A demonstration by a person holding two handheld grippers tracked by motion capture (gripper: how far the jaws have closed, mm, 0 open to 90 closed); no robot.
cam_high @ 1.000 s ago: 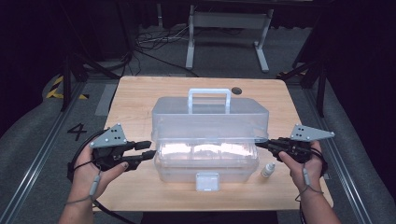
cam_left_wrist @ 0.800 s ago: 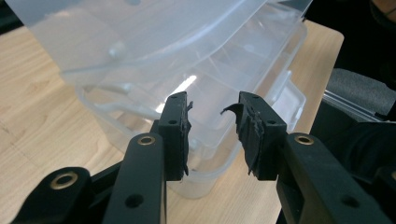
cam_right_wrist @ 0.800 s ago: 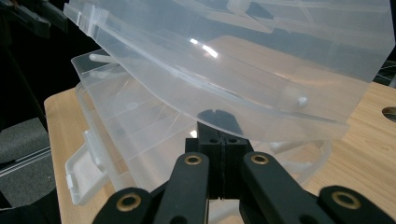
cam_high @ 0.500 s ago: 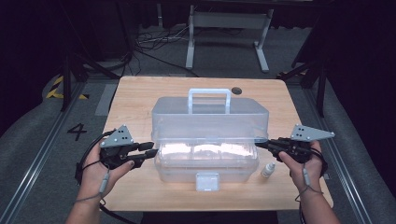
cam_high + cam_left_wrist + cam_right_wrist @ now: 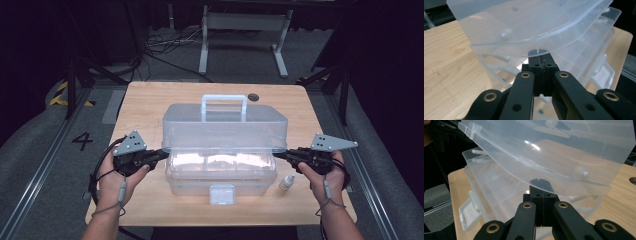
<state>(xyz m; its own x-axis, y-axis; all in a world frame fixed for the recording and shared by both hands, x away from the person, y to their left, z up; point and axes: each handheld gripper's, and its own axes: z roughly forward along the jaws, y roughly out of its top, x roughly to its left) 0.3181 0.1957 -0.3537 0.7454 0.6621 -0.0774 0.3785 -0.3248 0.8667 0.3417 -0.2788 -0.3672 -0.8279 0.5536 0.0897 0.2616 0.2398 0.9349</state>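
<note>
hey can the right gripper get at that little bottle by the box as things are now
Probably yes. The bottle stands in the open on the table, just beside the right gripper, with nothing between them. But its jaws are shut, tips under the box lid's edge, so it must pull back and open first.

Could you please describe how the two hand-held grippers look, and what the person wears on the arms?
Each gripper, left and right, is black with two jaws, brass-coloured rivets on the links and a grey three-cornered plate with small holes on top. A dark cable trails from each. The forearms are bare, with no sleeves; a cord hangs by each wrist.
</note>
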